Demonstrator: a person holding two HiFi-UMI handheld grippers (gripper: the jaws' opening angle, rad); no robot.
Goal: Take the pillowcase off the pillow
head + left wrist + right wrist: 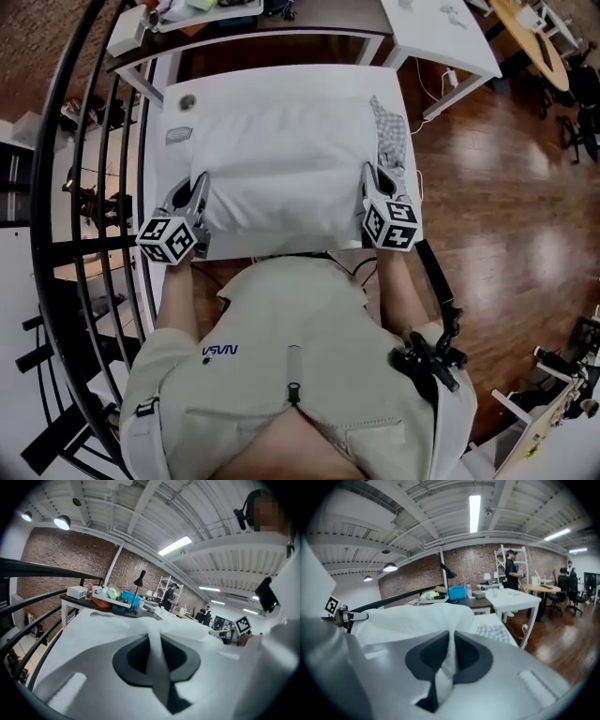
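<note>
A white pillow in its white pillowcase (281, 159) lies on a white table (281, 77) in front of me. My left gripper (199, 187) sits at the pillow's near left corner, shut on a fold of the pillowcase (154, 634) that runs between its jaws. My right gripper (371, 176) is at the near right corner, also shut on a pinched ridge of the pillowcase (451, 644). In both gripper views the white cloth rises in a bunched strip through the closed jaws. The pillow's near edge is partly hidden by my body.
A checked cloth (392, 131) lies at the pillow's right end. A small round disc (187, 102) and a label (178, 136) sit on the table's far left. A black railing (84, 187) runs along the left. A cluttered desk (187, 14) and another white table (441, 28) stand beyond.
</note>
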